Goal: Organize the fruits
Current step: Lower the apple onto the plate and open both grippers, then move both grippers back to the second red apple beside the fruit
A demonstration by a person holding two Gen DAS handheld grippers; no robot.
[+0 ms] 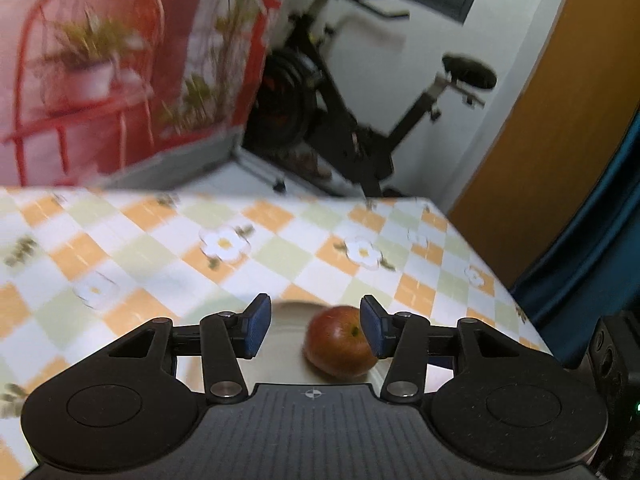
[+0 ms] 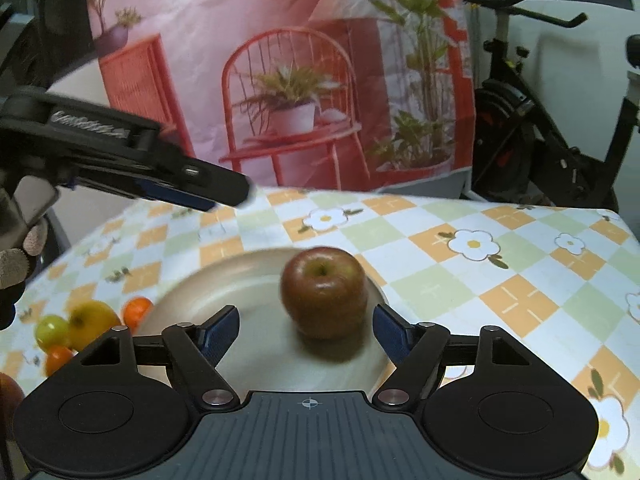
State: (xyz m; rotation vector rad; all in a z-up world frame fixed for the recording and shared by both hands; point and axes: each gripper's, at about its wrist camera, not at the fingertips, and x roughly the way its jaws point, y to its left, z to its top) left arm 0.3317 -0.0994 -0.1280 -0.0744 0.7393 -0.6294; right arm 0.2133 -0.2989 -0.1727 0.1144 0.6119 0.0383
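We see the red apple (image 2: pixel 323 292) upright on the plate (image 2: pixel 224 276), just ahead of our right gripper (image 2: pixel 306 334), fingers open and empty; the left gripper (image 1: pixel 316 328) is likewise open.

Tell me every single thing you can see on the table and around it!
Round beige plate: one, on the checked tablecloth.
Dark red apple: one, sitting on the plate.
Small fruits: yellow, green and orange, a few, beside the plate's left edge.
Black exercise bike: one, behind the table.
Pink printed backdrop: one, behind the table.
Gloved hand: one, holding the left gripper.
Left gripper: black, blue pads, open, above the plate.
Right gripper: same, open, apple just ahead.
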